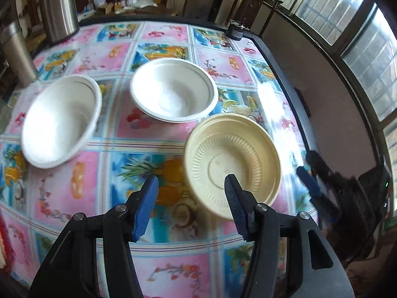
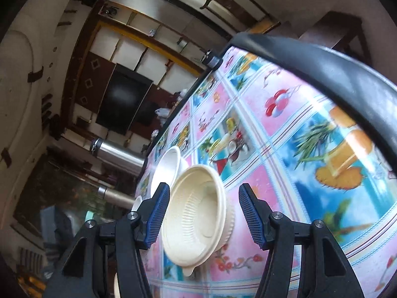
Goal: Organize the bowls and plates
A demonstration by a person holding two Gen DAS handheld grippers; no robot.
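Note:
On the fruit-print tablecloth (image 1: 82,188) sit two white bowls, one at the left (image 1: 62,121) and one in the middle (image 1: 173,89). A cream ribbed bowl (image 1: 233,164) lies near the table's right side. My left gripper (image 1: 191,181) hovers open above the cloth, with its right finger over the cream bowl's near rim. My right gripper (image 1: 310,183) shows at the table's right edge, just short of that bowl. In the tilted right wrist view, the right gripper (image 2: 203,188) is open and the cream bowl (image 2: 198,218) lies just ahead between its fingers. A white bowl (image 2: 168,168) stands behind it.
Two steel canisters (image 1: 59,7) (image 1: 17,49) stand at the table's far left, and a small dark jar (image 1: 235,28) at the far right corner. The black table edge (image 1: 285,74) runs along the right, with a wall and windows beyond. A chair (image 1: 255,2) stands behind.

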